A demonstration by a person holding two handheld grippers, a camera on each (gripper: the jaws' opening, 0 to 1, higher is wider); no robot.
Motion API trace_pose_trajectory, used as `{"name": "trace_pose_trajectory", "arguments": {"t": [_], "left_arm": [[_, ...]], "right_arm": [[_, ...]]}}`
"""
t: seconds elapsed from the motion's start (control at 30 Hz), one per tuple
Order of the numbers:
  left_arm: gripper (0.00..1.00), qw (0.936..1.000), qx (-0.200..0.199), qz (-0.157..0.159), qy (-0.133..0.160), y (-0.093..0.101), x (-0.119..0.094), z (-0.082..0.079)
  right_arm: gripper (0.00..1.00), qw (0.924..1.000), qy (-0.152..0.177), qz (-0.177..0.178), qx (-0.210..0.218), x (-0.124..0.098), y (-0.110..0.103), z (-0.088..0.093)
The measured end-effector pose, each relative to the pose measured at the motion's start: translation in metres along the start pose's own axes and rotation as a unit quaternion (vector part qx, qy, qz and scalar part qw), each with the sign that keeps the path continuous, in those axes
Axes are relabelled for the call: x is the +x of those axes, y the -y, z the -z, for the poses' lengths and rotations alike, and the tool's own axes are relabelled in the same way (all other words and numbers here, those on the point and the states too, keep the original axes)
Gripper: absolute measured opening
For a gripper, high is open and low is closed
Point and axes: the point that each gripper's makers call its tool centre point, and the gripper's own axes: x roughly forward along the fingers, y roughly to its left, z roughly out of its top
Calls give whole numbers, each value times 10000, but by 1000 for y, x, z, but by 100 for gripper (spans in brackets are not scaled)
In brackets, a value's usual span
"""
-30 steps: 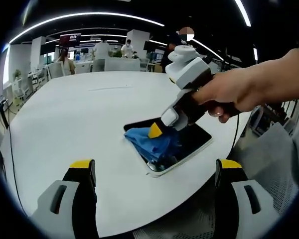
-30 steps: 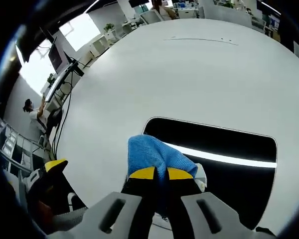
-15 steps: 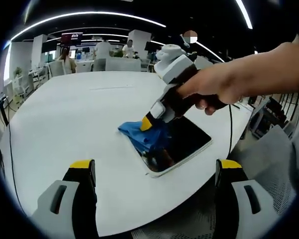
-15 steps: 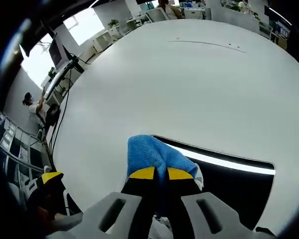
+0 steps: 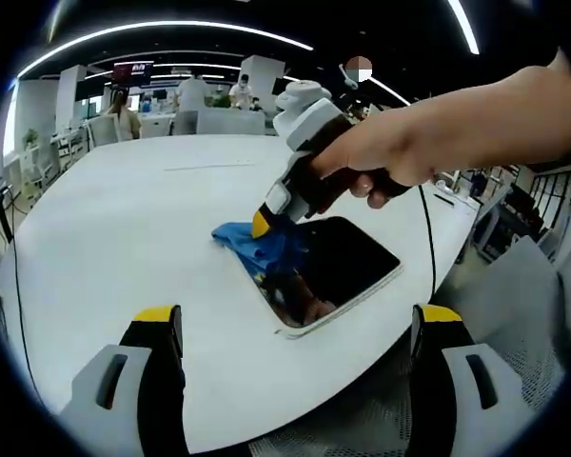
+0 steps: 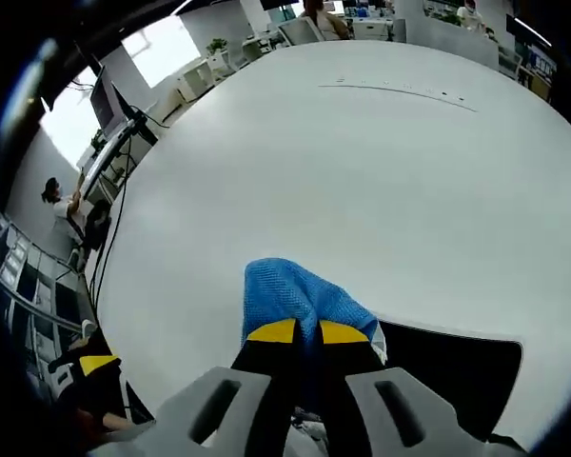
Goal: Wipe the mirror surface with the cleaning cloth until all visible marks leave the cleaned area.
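Observation:
A dark rectangular mirror (image 5: 338,267) (image 6: 457,367) lies flat on the white round table (image 5: 124,219). My right gripper (image 6: 306,332) (image 5: 259,225) is shut on a blue cleaning cloth (image 6: 285,295) (image 5: 243,243), pressing it down at the mirror's far-left end, partly over the edge onto the table. A hand (image 5: 428,143) holds that gripper from the right. My left gripper (image 5: 295,319) stands open near the table's front edge, well short of the mirror, with nothing between its fingers.
The table (image 6: 362,171) spreads wide and white behind the mirror, with a thin seam (image 6: 400,88) across its far side. Desks, chairs and people (image 5: 195,95) stand in the office beyond. A grey bag (image 5: 542,314) sits off the table's right edge.
My right gripper has dragged the cloth leftward along the mirror to its far end, uncovering more of the dark glass. The left gripper has stayed put.

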Motion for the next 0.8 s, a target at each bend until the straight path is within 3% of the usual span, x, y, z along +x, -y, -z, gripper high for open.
{"name": "trace_pose_trajectory", "arguments": {"t": [0.5, 0.8], "left_arm": [[99, 10000, 4, -38, -9, -1, 0, -1], [99, 10000, 19, -48, -9, -2, 0, 0]], "right_arm": [[2, 10000, 18, -45, -54, -2, 5, 2], [2, 10000, 26, 21, -11, -3, 22, 4]]}}
